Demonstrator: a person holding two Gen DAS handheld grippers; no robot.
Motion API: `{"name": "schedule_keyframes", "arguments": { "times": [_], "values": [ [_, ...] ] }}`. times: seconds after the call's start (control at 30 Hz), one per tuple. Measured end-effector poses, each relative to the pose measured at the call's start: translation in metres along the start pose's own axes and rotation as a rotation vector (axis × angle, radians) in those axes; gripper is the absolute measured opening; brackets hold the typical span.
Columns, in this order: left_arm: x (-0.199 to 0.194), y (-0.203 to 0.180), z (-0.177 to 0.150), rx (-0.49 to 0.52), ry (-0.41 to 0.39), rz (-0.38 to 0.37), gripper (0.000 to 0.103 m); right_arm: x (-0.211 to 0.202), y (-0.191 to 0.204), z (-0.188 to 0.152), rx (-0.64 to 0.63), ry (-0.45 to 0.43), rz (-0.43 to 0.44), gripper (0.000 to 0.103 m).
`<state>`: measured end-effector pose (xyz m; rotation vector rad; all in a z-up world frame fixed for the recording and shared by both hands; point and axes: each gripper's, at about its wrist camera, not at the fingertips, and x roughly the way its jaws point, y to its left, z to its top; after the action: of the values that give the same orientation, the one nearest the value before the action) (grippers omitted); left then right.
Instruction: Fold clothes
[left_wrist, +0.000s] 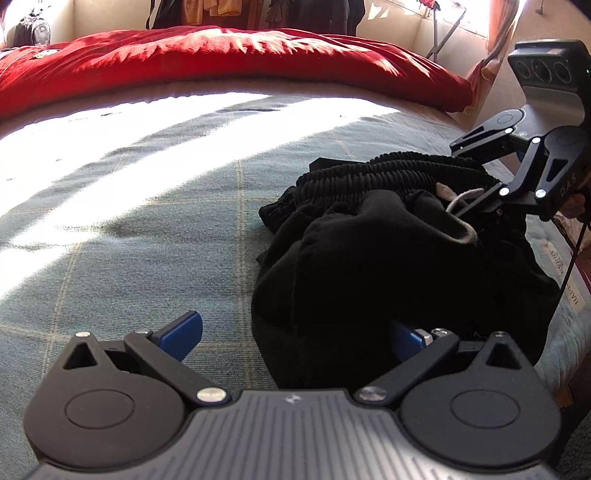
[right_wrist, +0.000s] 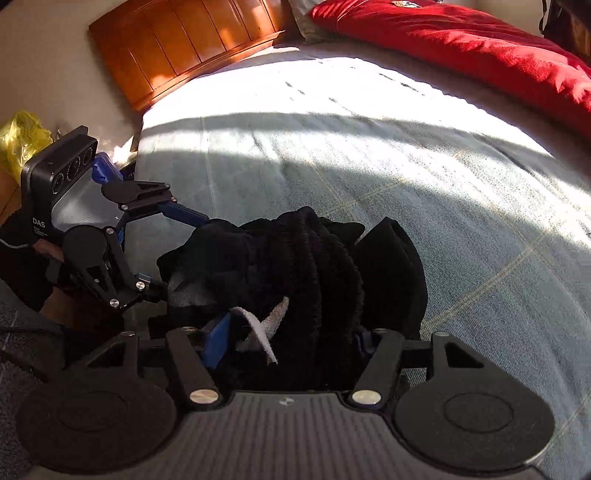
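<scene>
A black garment (left_wrist: 369, 258) with a ribbed elastic waistband (left_wrist: 369, 173) and a pale drawstring (left_wrist: 461, 197) lies crumpled on the bed's near right part. My left gripper (left_wrist: 293, 334) stands wide open at the garment's lower edge; its right finger is partly under the cloth and its left finger is over bare sheet. My right gripper (right_wrist: 290, 339) is closed on the bunched waistband of the garment (right_wrist: 295, 266), with the drawstring (right_wrist: 258, 325) hanging across the gap. The right gripper (left_wrist: 465, 177) also shows in the left wrist view and the left gripper (right_wrist: 184, 254) in the right wrist view.
The bed sheet (left_wrist: 147, 229) is grey-blue plaid, half in bright sun. A red duvet (left_wrist: 221, 59) lies along the far side. A wooden headboard (right_wrist: 184, 48) and a yellow bag (right_wrist: 22, 136) are off the bed's end. A backpack (left_wrist: 31, 31) sits far left.
</scene>
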<state>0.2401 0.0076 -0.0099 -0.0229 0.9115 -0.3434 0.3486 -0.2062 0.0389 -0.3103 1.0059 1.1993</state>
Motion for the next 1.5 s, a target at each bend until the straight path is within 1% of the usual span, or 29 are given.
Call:
{"name": "schedule_keyframes", "arguments": {
  "times": [0.03,0.1,0.17,0.23,0.3,0.33,0.4,0.47,0.53,0.6,0.73,0.83,0.87,0.93,1.2,1.3,1.4,1.5],
  "values": [
    [0.0,0.001,0.001,0.009,-0.002,-0.006,0.102,-0.002,0.007,0.001,-0.026,0.003,-0.026,0.06],
    [0.0,0.002,0.002,0.029,-0.005,-0.016,0.102,-0.005,0.022,0.003,-0.078,0.009,-0.077,0.058],
    [0.0,0.004,0.002,0.047,-0.006,-0.028,0.102,-0.008,0.037,0.006,-0.13,0.015,-0.128,0.058],
    [0.0,0.007,0.001,0.063,-0.004,-0.046,0.102,-0.011,0.052,0.008,-0.182,0.021,-0.179,0.061],
    [-0.001,0.01,-0.001,0.078,-0.002,-0.058,0.102,0.006,0.056,0.009,-0.18,0.074,-0.189,0.061],
    [-0.002,0.011,-0.002,0.084,-0.001,-0.062,0.102,0.019,0.055,0.008,-0.165,0.109,-0.209,0.061],
    [-0.004,0.016,-0.004,0.094,-0.001,-0.069,0.102,0.035,0.053,0.008,-0.14,0.151,-0.239,0.061],
    [-0.007,0.02,-0.006,0.1,-0.003,-0.078,0.102,0.04,0.057,0.011,-0.128,0.155,-0.278,0.056],
    [-0.012,0.028,-0.008,0.103,-0.012,-0.093,0.102,0.036,0.068,0.016,-0.146,0.157,-0.366,0.041],
    [-0.017,0.035,-0.008,0.109,-0.021,-0.107,0.102,0.029,0.076,0.021,-0.156,0.159,-0.46,0.029],
    [-0.023,0.046,-0.002,0.13,-0.043,-0.131,0.102,0.019,0.082,0.026,-0.164,0.185,-0.651,0.027],
    [-0.025,0.048,0.002,0.148,-0.057,-0.145,0.102,0.012,0.07,0.023,-0.108,0.196,-0.728,0.027],
    [-0.025,0.048,0.004,0.154,-0.061,-0.15,0.102,0.009,0.065,0.02,-0.099,0.207,-0.78,0.027],
    [-0.025,0.047,0.005,0.162,-0.065,-0.16,0.102,0.002,0.051,0.014,-0.062,0.22,-0.857,0.027],
    [-0.02,0.042,0.009,0.145,-0.057,-0.139,0.102,-0.046,-0.01,-0.02,0.11,0.205,-1.039,0.027],
    [-0.016,0.035,0.014,0.141,-0.053,-0.119,0.102,-0.063,-0.03,-0.035,0.157,0.205,-1.084,0.027],
    [-0.012,0.024,0.02,0.143,-0.051,-0.106,0.102,-0.081,-0.056,-0.056,0.234,0.194,-1.091,0.027],
    [-0.008,0.01,0.026,0.15,-0.048,-0.096,0.102,-0.092,-0.075,-0.082,0.311,0.181,-1.076,0.027]
  ]
}}
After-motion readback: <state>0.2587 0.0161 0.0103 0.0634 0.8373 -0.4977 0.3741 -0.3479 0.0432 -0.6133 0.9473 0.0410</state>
